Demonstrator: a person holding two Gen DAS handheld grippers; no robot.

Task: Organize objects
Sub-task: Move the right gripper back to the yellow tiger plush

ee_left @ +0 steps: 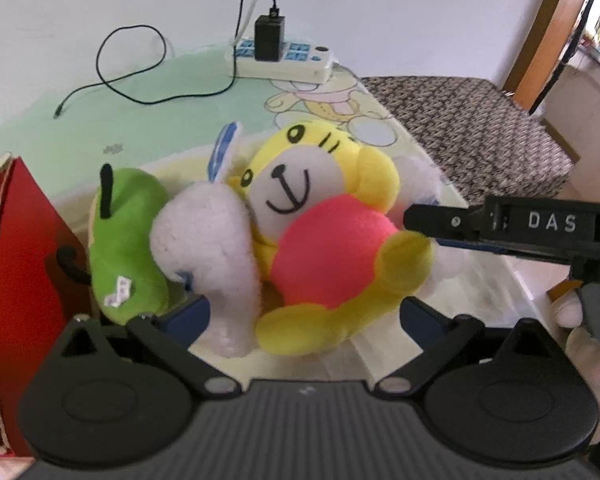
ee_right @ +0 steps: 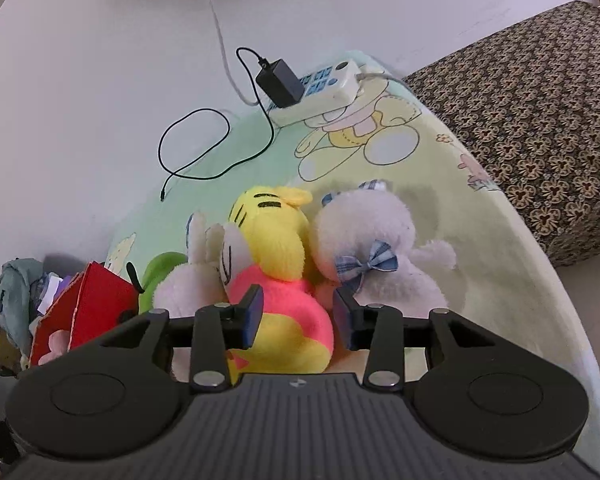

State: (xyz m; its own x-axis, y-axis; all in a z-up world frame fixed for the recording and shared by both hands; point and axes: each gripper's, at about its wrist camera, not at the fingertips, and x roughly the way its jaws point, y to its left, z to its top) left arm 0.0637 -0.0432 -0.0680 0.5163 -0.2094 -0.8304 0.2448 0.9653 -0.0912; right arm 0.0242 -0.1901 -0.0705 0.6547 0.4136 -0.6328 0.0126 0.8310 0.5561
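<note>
A yellow plush tiger [ee_left: 320, 248] with a pink belly lies on the cartoon-print tablecloth [ee_left: 204, 104], packed among other soft toys. To its left are a white plush [ee_left: 204, 236] and a green plush [ee_left: 128, 240]. My left gripper [ee_left: 304, 312] stands wide open around the tiger's legs and the white plush, pads apart from them. In the right wrist view my right gripper [ee_right: 298, 320] straddles the yellow plush tiger [ee_right: 276, 272] at its pink body, pads close beside it without squeezing. A white plush with a blue bow [ee_right: 380, 256] sits to the right. The right gripper [ee_left: 420, 224] reaches in from the right.
A red cardboard box [ee_left: 20, 260] stands at the left, close to the green plush [ee_right: 160, 276]. A power strip [ee_left: 288, 60] with a black adapter [ee_left: 269, 38] and a looped cable [ee_left: 140, 72] lies at the back. A patterned cushion [ee_left: 460, 128] borders the table's right edge. A gloved hand [ee_left: 580, 344] holds the right gripper.
</note>
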